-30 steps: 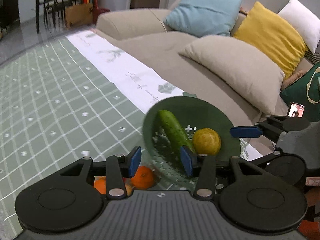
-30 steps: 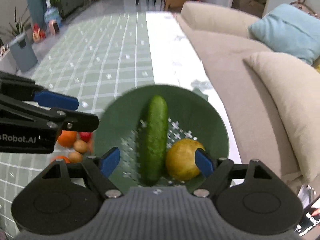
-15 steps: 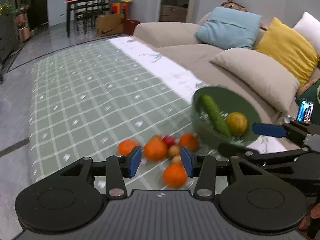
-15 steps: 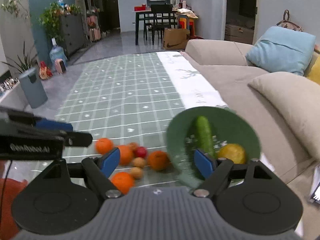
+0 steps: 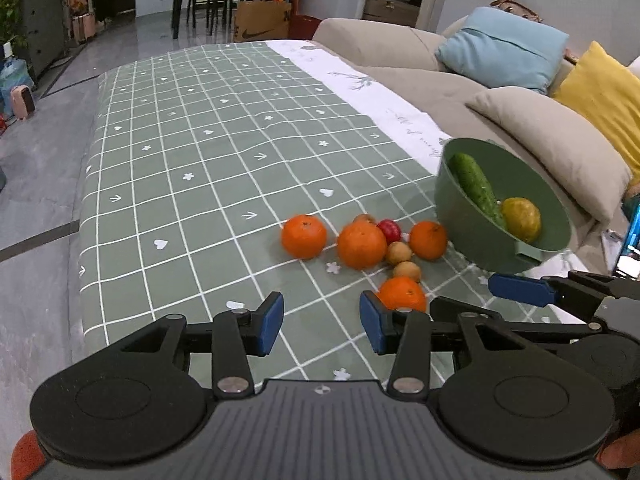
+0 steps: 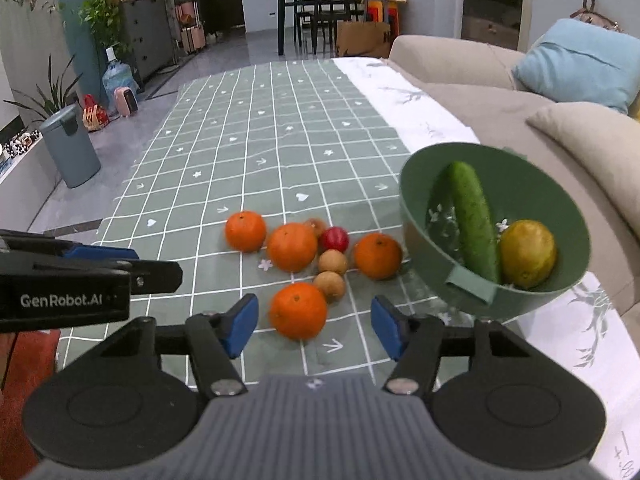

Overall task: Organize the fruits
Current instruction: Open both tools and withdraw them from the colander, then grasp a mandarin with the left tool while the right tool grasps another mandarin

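Note:
Several oranges, a small red fruit [image 6: 334, 239] and three small brown fruits lie in a cluster on the green checked cloth. To their right a green bowl [image 6: 520, 176] [image 5: 460, 224] holds a cucumber [image 6: 474, 224] [image 5: 476, 186] and a yellow-green fruit [image 6: 526, 252] [image 5: 520, 220]. My right gripper [image 6: 313, 328] is closing. The nearest orange [image 6: 298, 316] shows between its pads with a gap on each side. My left gripper [image 5: 320, 322] stands open over bare cloth, left of that same orange [image 5: 402, 298].
A beige sofa [image 5: 400, 44] with blue, beige and yellow cushions runs along the right. The table's left edge [image 5: 86, 240] drops to grey floor. A grey bin [image 6: 70, 148] and plants stand far left. A lit phone [image 5: 630, 244] lies at the right.
Both grippers have drawn back from above the bowl, which has slid to the right of both views. The fruit cluster has come into full view. The right jaws have narrowed.

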`<state>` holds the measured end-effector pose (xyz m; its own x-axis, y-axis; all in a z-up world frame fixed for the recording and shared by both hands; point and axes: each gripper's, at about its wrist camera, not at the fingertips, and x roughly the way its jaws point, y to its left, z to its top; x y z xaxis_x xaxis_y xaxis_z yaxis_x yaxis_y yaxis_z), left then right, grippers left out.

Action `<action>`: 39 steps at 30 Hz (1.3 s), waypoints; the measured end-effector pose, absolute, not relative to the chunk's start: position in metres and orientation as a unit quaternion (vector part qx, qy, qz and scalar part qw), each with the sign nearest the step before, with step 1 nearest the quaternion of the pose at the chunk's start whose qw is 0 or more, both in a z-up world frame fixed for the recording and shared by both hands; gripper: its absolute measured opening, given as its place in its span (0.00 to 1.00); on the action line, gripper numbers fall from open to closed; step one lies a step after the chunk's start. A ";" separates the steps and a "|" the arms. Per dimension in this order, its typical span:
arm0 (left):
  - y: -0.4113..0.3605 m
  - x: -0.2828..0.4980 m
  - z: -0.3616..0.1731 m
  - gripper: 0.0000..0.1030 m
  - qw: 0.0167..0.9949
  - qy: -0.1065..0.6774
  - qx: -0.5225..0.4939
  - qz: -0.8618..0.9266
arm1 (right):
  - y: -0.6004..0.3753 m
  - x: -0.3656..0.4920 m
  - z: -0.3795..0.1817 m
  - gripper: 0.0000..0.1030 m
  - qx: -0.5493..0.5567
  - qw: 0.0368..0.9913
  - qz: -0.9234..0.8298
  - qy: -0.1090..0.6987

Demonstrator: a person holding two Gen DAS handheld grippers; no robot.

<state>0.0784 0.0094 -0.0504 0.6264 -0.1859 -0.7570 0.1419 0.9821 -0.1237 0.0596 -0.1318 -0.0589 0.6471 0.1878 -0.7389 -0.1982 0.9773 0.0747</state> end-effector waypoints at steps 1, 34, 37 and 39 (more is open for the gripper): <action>0.010 0.080 -0.052 0.50 0.902 0.423 -0.025 -0.085 | -0.130 0.061 -0.061 0.53 -0.006 0.906 0.107 0.410; -0.007 0.143 -0.098 0.60 0.888 0.442 0.055 -0.112 | -0.129 0.108 -0.103 0.40 -0.019 0.869 0.090 0.486; -0.010 0.153 -0.100 0.60 0.888 0.437 0.076 -0.124 | -0.139 0.112 -0.103 0.40 -0.017 0.868 0.072 0.491; -0.012 0.160 -0.102 0.60 0.888 0.433 0.094 -0.126 | -0.145 0.115 -0.105 0.40 -0.005 0.866 0.066 0.495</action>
<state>0.1598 -0.0120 -0.1021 0.5932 -0.1430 -0.7923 0.3053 0.9506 0.0570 0.1154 -0.1447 -0.1054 0.5011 0.1086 -0.8586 -0.1194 0.9913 0.0557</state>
